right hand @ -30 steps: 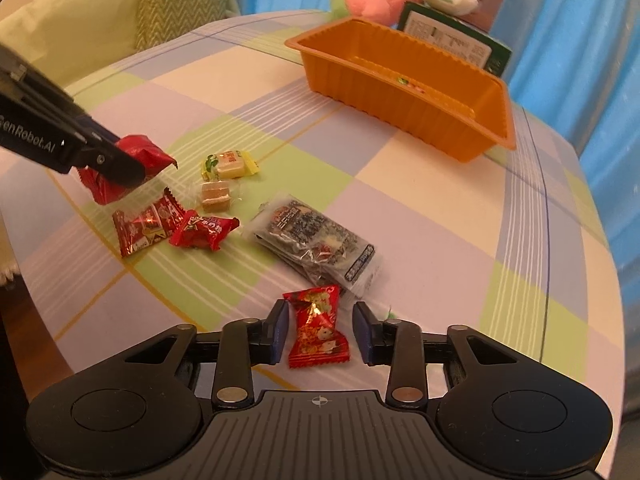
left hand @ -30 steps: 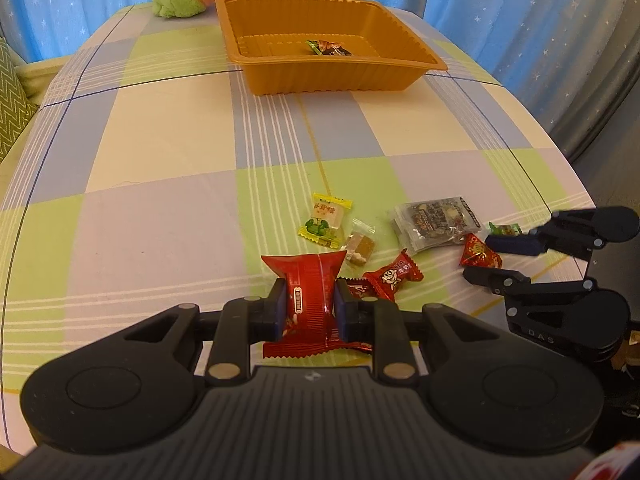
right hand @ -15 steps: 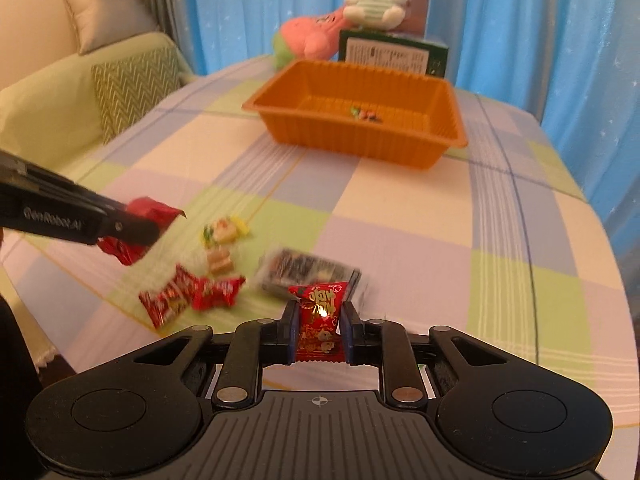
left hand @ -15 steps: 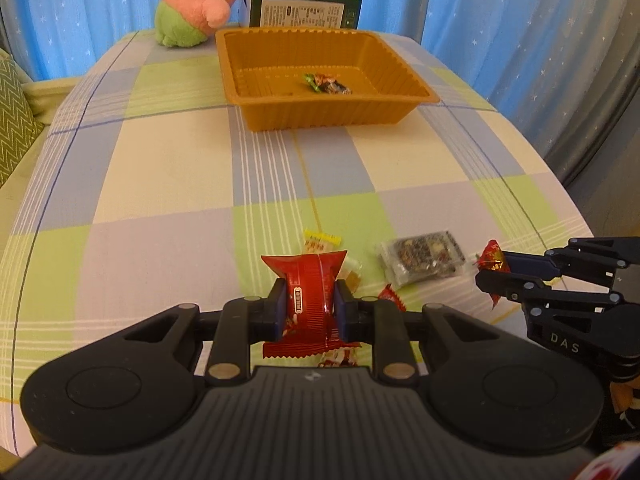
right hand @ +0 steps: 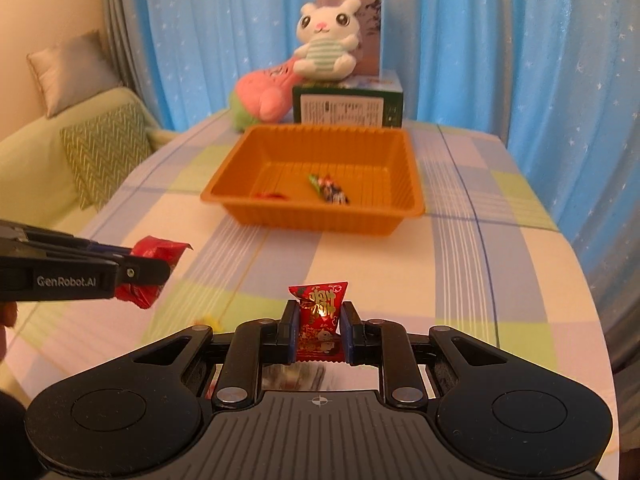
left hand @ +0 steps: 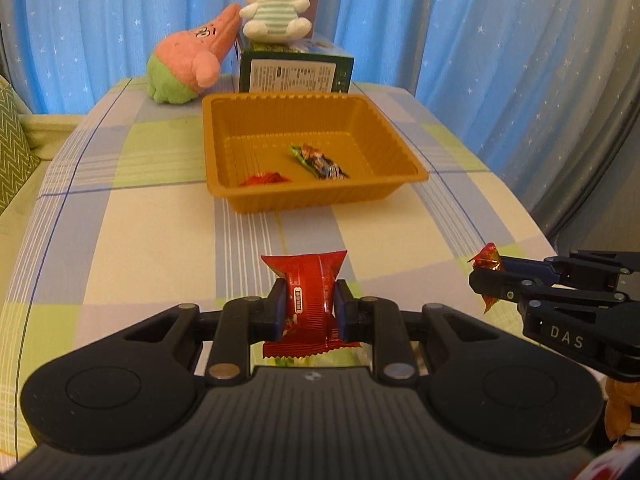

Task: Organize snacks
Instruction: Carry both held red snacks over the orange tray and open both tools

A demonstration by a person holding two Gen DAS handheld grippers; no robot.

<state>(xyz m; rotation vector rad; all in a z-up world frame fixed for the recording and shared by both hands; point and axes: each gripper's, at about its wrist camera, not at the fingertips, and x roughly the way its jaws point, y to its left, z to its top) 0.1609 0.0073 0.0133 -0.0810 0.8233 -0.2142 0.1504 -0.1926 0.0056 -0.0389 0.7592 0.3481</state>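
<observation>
- Left wrist view: the left tool (left hand: 307, 306) is clamped on a red snack packet (left hand: 307, 300), pads pressing both sides, packet standing upright and lifted clear of the checked tabletop (left hand: 140, 240).
- Same view, right edge: the right tool (left hand: 486, 276) pokes in from the side, pinching a small red candy with gold print (left hand: 489, 261), also held off the tabletop.
- Right wrist view: that same candy sits squeezed between the closed pads, twisted end sticking up. The left tool shows at the left edge with its packet.
- The orange tray (left hand: 224, 200) sits toward the far edge of the tabletop, well apart from both tools. Inside it: a green-ended dark wrapper (left hand: 318, 162) near the middle and a flat red wrapper (left hand: 266, 179) by the near wall.
- Behind the tray, at the far edge: a green box (left hand: 294, 72) with a white bunny plush (left hand: 276, 0) on top, and a pink star plush (left hand: 188, 64) just beside it.
- Blue starry curtains (left hand: 460, 32) at the back.
</observation>
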